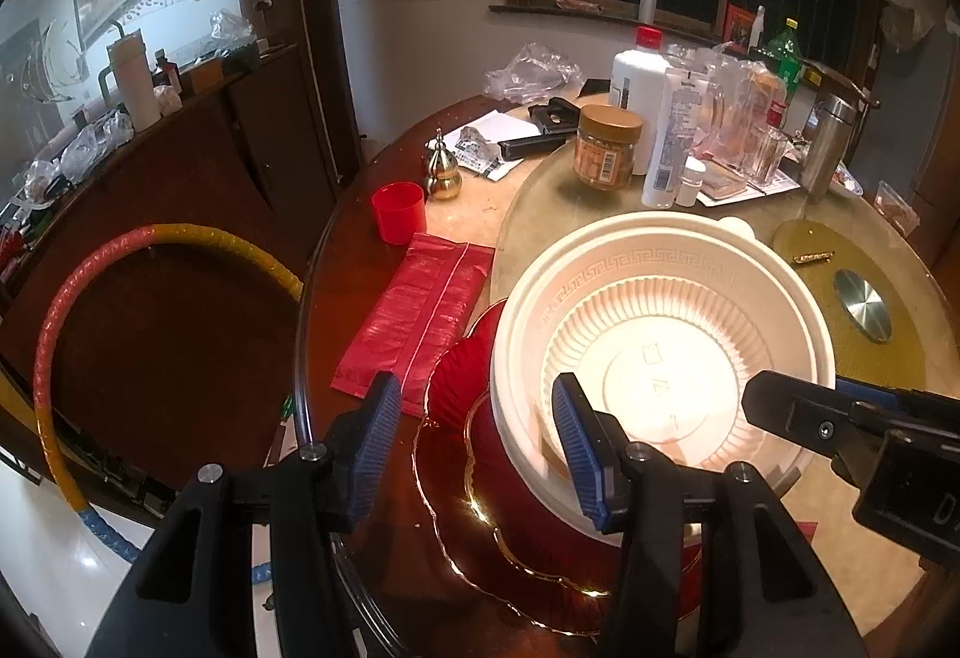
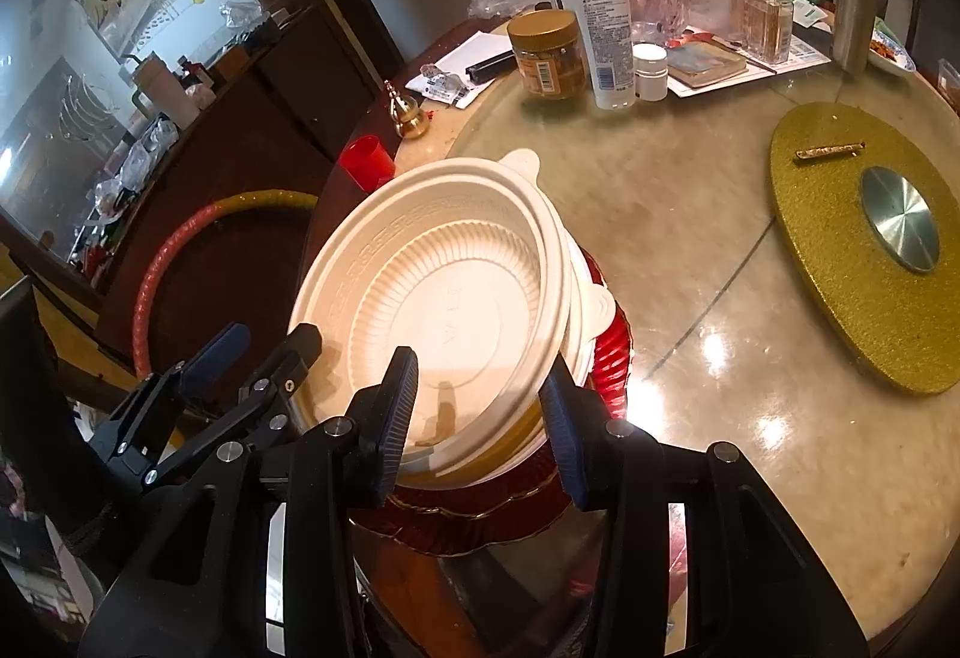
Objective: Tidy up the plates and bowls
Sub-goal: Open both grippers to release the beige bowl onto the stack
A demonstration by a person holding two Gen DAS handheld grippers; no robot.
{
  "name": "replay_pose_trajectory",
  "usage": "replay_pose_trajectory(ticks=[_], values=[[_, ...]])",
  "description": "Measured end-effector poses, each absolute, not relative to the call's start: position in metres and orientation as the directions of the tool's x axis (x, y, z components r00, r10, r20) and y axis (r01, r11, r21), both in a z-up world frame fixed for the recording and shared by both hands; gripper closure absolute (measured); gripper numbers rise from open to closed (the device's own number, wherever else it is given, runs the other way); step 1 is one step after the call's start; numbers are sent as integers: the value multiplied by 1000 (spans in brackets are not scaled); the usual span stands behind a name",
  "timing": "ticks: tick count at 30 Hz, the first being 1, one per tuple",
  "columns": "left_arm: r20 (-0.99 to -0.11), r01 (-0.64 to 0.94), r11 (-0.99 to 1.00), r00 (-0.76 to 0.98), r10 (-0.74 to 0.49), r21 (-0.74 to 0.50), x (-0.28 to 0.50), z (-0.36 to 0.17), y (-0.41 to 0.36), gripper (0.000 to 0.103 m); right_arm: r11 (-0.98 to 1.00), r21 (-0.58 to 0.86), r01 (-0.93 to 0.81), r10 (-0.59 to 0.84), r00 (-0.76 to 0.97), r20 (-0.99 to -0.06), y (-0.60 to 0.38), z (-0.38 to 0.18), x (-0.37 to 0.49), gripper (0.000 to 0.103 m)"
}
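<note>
Left wrist view: the left tool (image 1: pixel 477 442) is seen with its jaws spread, nothing pressed between the blue pads (image 1: pixel 378 448). One pad lies at the near rim of the white bowls (image 1: pixel 660 298), the other well out at 9 o'clock over the bare tabletop (image 1: pixel 540 202). Whether the nearer pad touches the rim cannot be told. The white bowls are nested and tilted, set on a red plate (image 1: pixel 462 376) with a scalloped gold edge, close to the tabletop's near edge. A red packet (image 1: pixel 420 322) is laid at 10 o'clock of the stack, and a red cup (image 1: pixel 399 211) is placed beyond it. A brown-lidded jar (image 1: pixel 606 145) and a white bottle (image 1: pixel 639 94) are stood at 12 o'clock, well apart from the stack. The right tool (image 1: pixel 798 406) is seen at 3 o'clock, at the bowls' rim.

Right wrist view: the right tool (image 2: pixel 480 418) is shown with its jaws parted, the near rim of the white bowls (image 2: pixel 444 298) lying between the pads (image 2: pixel 396 418) without being visibly pinched. The red plate (image 2: pixel 480 520) is seen under the bowls. A gold disc (image 2: pixel 840 250) with a metal centre is laid at 2 o'clock, well apart. The left tool (image 2: pixel 270 346) is seen at 9 o'clock, at the bowls' edge.
</note>
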State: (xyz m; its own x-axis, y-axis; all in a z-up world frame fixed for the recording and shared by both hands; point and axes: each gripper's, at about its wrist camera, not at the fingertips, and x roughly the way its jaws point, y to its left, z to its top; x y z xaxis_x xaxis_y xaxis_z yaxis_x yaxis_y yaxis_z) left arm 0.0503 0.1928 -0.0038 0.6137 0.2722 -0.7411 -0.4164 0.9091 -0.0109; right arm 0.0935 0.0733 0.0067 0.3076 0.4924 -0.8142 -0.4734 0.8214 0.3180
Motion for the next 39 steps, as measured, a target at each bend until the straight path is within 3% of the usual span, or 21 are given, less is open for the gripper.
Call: replay_pose_trajectory(ticks=[8, 10, 13, 16, 20, 22, 23, 24, 32, 34, 39], values=[[-731, -414, 910, 626, 272, -15, 49, 0, 191, 50, 824, 305, -478, 486, 320, -813, 69, 15, 90, 61], [-728, -413, 911, 629, 271, -18, 49, 1, 191, 43, 828, 288, -481, 468, 309, -828, 70, 14, 91, 61], [-722, -408, 913, 640, 263, -29, 48, 2, 189, 42, 836, 256, -486, 439, 310, -844, 69, 16, 92, 61], [-717, -406, 914, 645, 263, -30, 47, 4, 188, 42, 838, 251, -483, 436, 319, -841, 66, 19, 94, 55], [-711, -406, 913, 653, 263, -35, 45, 7, 188, 41, 837, 257, -483, 445, 329, -833, 62, 25, 94, 54], [-708, -404, 914, 658, 256, -44, 44, 7, 187, 28, 835, 270, -479, 461, 343, -818, 60, 29, 91, 48], [-705, -402, 914, 663, 253, -49, 43, 7, 186, 26, 832, 272, -483, 466, 344, -815, 61, 29, 90, 36], [-703, -400, 915, 665, 253, -49, 43, 7, 185, 25, 827, 274, -491, 472, 340, -813, 62, 29, 88, 30], [-700, -396, 918, 664, 262, -32, 33, 4, 172, 23, 814, 242, -528, 471, 356, -807, 58, 24, 72, 30], [-704, -394, 919, 661, 260, -30, 32, 4, 169, 23, 816, 231, -530, 472, 379, -796, 52, 26, 68, 22], [-705, -391, 920, 663, 254, -37, 25, 4, 162, 23, 819, 127, -559, 435, 461, -774, 42, 28, 53, 21]])
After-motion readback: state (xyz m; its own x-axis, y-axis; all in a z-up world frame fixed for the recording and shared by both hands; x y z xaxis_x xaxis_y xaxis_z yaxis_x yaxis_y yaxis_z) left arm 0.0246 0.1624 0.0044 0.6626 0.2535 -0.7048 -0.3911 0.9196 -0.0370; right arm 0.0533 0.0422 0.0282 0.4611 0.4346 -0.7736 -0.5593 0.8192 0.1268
